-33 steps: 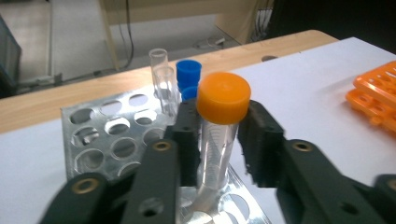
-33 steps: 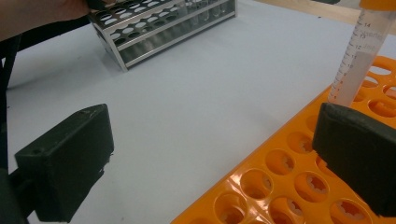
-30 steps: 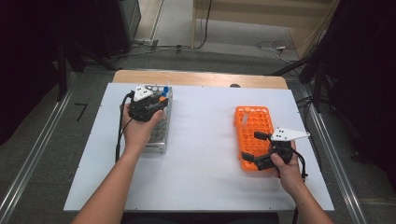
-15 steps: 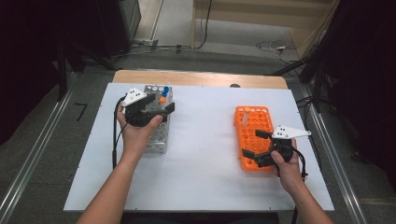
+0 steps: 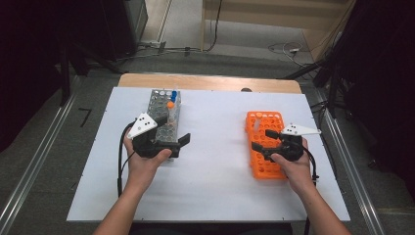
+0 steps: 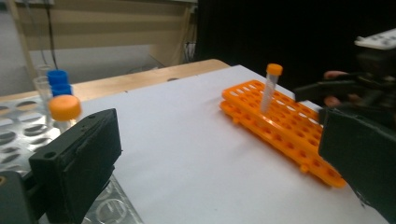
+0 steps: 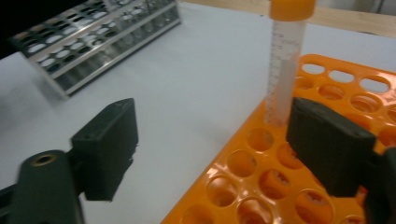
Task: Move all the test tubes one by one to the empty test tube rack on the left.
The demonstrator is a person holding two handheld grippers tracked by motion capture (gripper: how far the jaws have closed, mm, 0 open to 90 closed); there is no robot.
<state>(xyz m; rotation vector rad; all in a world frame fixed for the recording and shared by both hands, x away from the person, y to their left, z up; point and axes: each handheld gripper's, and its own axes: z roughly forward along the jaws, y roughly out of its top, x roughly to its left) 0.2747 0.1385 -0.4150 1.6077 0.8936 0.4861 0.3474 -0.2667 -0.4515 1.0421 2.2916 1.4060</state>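
jaws: both sets stood open and empty. left gripper (image 5: 169,143) gaped over the near end of the clear rack (image 5: 165,105); right gripper (image 5: 266,140) gaped over the orange rack (image 5: 264,147).
change, left: a second earlier the left gripper sat over the clear rack's far end, beside the capped tubes. It had since pulled back toward the person and swung its jaws toward the orange rack, carrying nothing.
change, right: the right gripper had barely shifted; it held over the near half of the orange rack.
meaning: probably a tube transfer from clear rack to orange rack, with one tube already seated and the left hand between picks. No new tube lifted yet.
seated tube: orange-capped tube (image 7: 285,60) stood upright in a hole of the orange rack, just beyond the right jaws and clear of both pads.
tube look: clear plastic body with printed graduation marks, orange screw cap, contents not discernible.
remaining tubes: an orange-capped one (image 6: 64,108) and blue-capped ones (image 6: 58,79) still stood at the clear rack's far end.
table: white table (image 5: 215,191) bare between the two racks.
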